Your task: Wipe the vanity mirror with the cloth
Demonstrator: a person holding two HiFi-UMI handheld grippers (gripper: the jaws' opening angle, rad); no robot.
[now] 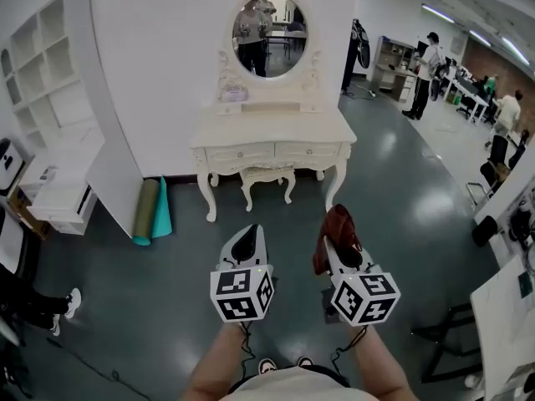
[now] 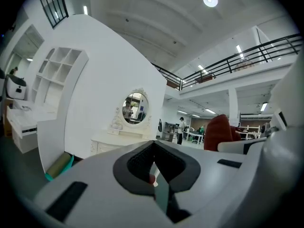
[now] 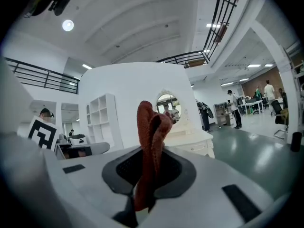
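**A:** Grey-green hall floor (image 1: 401,224), white wall behind. White vanity desk (image 1: 272,132) stands against the wall, oval vanity mirror (image 1: 269,36) on top, stool (image 1: 267,176) tucked under.
**B:** Cloth?
**A:** Red cloth (image 1: 337,222) is clamped in the right tongs (image 1: 341,245), bunched and sticking out past the tips. Well apart from the mirror, no contact.
**B:** Left side?
**A:** Left tongs (image 1: 245,242) are closed together, nothing between them. Both tongs are side by side in front of the desk, well short of it.
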